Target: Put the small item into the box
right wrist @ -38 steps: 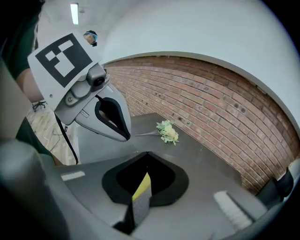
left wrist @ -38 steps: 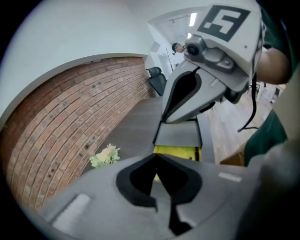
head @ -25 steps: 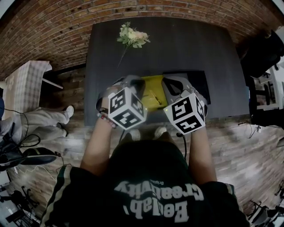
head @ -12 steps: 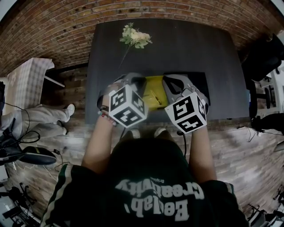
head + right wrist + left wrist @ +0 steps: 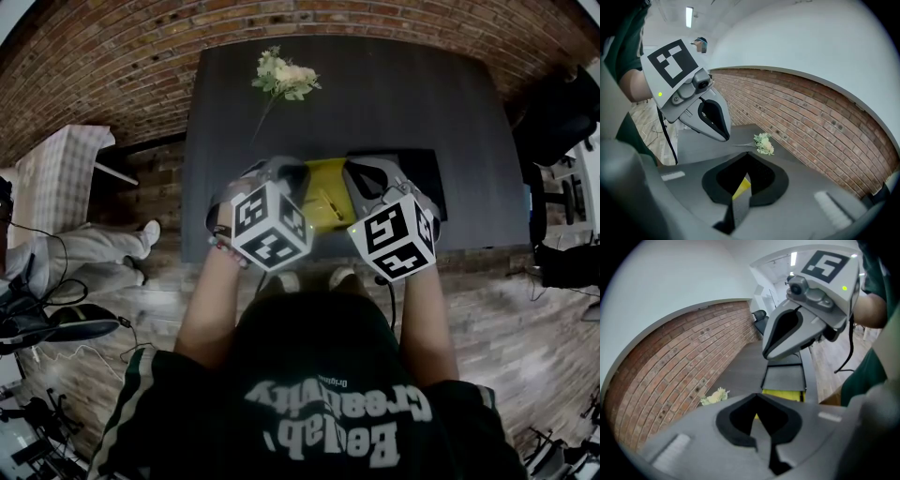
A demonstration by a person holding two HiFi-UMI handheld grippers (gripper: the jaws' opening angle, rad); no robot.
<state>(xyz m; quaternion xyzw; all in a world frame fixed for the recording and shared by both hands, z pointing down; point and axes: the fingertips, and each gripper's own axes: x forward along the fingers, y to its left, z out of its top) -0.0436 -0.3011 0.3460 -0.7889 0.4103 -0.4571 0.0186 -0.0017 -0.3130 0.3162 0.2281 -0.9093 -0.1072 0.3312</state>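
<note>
A small bunch of pale flowers [image 5: 281,80] lies at the far side of the dark table [image 5: 375,94], also visible in the left gripper view [image 5: 714,397] and the right gripper view [image 5: 764,143]. A yellow box [image 5: 323,192] sits near the table's front edge, between my two grippers. My left gripper [image 5: 286,176] hangs over its left side, jaws together with nothing between them [image 5: 759,420]. My right gripper [image 5: 367,178] hangs over the box's right side, shut and empty [image 5: 743,185]. Yellow shows past both jaw tips.
A flat black tray or lid [image 5: 422,178] lies to the right of the yellow box [image 5: 783,393]. A brick wall [image 5: 112,56] runs behind the table. A seated person's legs [image 5: 84,248] and cables are on the floor at left; dark chairs stand at right.
</note>
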